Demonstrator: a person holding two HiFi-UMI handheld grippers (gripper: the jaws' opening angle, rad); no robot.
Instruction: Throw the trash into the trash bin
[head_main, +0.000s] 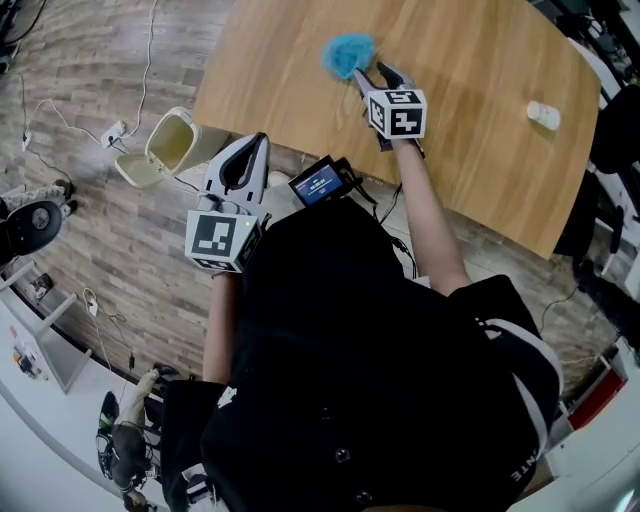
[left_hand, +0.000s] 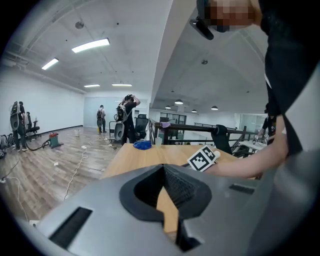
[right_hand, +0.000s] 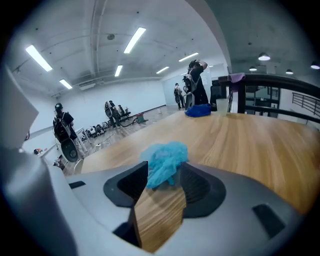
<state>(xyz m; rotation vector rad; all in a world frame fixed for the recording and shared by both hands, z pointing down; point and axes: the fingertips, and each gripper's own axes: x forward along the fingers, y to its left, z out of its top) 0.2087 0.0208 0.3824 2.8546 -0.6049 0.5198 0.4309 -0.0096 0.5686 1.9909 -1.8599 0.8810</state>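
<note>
A crumpled light-blue piece of trash (head_main: 348, 52) lies on the wooden table (head_main: 470, 60) near its far-left part. My right gripper (head_main: 375, 72) reaches over the table right behind the trash. In the right gripper view the trash (right_hand: 165, 160) sits at the tips of the right gripper (right_hand: 164, 169), whose jaws stand open on either side of it. My left gripper (head_main: 262, 138) hangs over the floor beside the table's edge, shut and empty; its tips (left_hand: 162, 166) meet. The cream trash bin (head_main: 170, 140) stands on the floor left of the table with its lid open.
A small white object (head_main: 543, 115) lies on the table's right part. A dark-blue item (right_hand: 198, 111) rests at the table's far end. Cables and a power strip (head_main: 115, 130) trail over the wood floor by the bin. People (left_hand: 127, 117) stand far off in the hall.
</note>
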